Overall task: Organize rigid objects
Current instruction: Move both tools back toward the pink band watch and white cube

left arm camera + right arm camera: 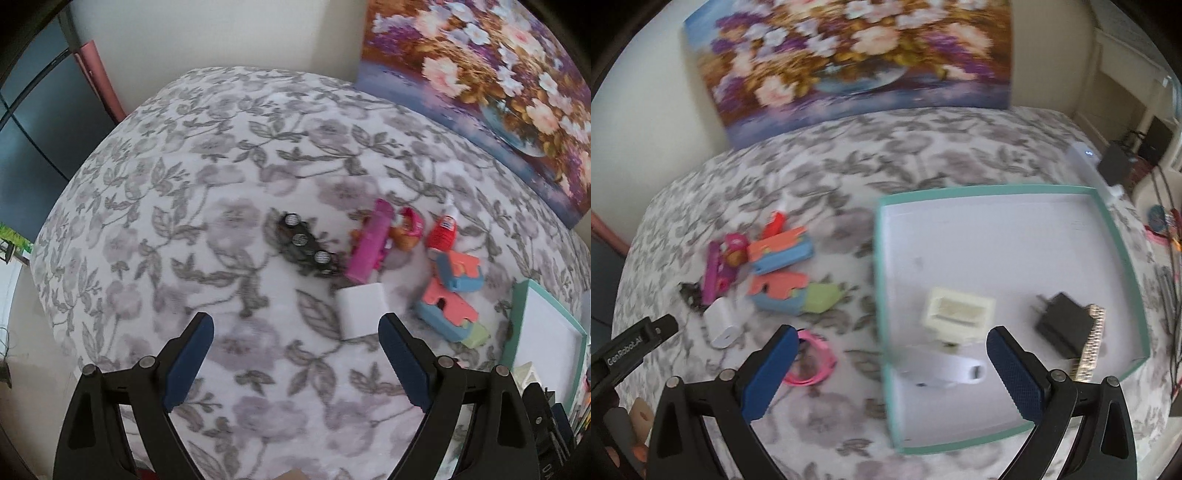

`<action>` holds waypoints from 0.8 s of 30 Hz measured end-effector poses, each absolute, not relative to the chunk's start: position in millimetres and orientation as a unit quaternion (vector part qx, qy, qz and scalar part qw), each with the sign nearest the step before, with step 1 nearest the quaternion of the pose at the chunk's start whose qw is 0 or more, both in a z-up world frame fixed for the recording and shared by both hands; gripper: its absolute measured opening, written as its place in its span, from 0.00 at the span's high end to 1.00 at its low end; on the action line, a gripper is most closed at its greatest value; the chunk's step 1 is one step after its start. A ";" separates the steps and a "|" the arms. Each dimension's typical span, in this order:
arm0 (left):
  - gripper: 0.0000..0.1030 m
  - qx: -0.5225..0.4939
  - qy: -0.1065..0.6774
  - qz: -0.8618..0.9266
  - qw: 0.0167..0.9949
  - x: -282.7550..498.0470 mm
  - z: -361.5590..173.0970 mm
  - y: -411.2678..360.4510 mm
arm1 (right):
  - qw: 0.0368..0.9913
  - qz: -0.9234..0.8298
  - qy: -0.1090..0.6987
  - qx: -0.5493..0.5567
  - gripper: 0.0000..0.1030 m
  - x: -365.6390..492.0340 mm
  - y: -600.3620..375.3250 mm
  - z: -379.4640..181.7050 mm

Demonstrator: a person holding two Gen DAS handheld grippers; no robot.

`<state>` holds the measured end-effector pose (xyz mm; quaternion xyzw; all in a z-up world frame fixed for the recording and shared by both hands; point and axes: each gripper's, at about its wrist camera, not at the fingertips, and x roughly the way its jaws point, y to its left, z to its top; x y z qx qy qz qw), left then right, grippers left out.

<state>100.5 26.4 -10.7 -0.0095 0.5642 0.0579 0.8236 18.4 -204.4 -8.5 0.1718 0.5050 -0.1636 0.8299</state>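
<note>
Your left tool (295, 350) hangs wide open with nothing between its pads, pointing down at the flowered bed (184, 221). Just ahead of its right finger lies a white block (360, 310), the closest loose piece; beyond it sit a dark part with three round caps (306, 242), a pink bar (369, 242), a red bottle (441, 230) and the foam blocks (448, 299). That white block looks stiff and light, with smooth faces that may slip, so I would close on its two flat sides, low down, since the bedding gives under it. Your right tool (892, 369) is likewise spread wide and empty, straddling the near left edge of the tray (886, 332). Between its fingers inside the tray lie a white clip-like piece (945, 371) and a cream box (958, 314); a black plug (1062, 325) rests ahead of the right finger. A pink band (812, 358) lies by the left finger, on the bed.
</note>
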 end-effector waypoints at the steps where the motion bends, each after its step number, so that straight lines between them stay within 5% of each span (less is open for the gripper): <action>1: 0.12 -0.011 0.565 0.060 0.823 101.1 -11.3 30.8 | 0.830 -0.159 0.507 0.171 0.00 20.2 -200.6 -9.5; 24: 0.12 -0.042 0.610 0.052 0.790 117.5 -49.4 54.5 | 0.805 -0.108 0.573 0.111 0.01 60.0 -125.9 -71.2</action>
